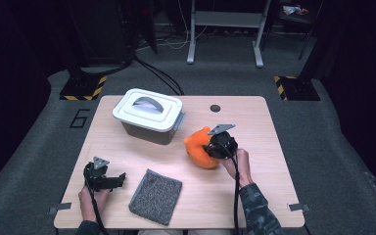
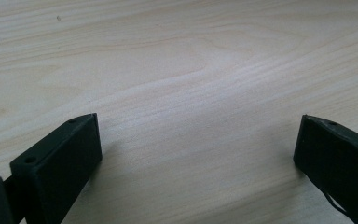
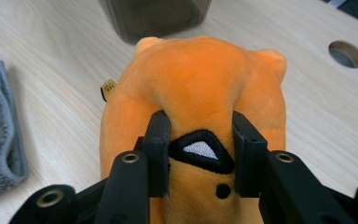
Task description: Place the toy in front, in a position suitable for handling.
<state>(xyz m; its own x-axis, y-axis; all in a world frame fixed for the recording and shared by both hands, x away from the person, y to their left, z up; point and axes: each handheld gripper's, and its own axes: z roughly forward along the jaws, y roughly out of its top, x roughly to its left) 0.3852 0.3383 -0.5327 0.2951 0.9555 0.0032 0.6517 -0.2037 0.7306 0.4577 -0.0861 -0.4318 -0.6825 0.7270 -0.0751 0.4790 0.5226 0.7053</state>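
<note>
The wooden bench (image 1: 254, 196) carries a lidded white bin (image 1: 148, 115) at the back and a grey cloth (image 1: 155, 197) at the front. Right of centre, the orange plush toy (image 3: 205, 79) is squeezed between the right gripper's (image 3: 196, 151) jaws. The left gripper (image 2: 198, 149) rests released over bare wood.

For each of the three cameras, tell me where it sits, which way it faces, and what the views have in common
High view: above the person's side, looking forward and down on the table; both hands, the left gripper and the right gripper show.
Left gripper view: rides the left gripper, aimed down at bare tabletop; its jaws stand wide apart.
Right gripper view: rides the right gripper, facing the orange plush toy pinched in its jaws, the box behind.
Shared: high and right gripper views both show the toy, the grey cloth and the table's hole.
</note>
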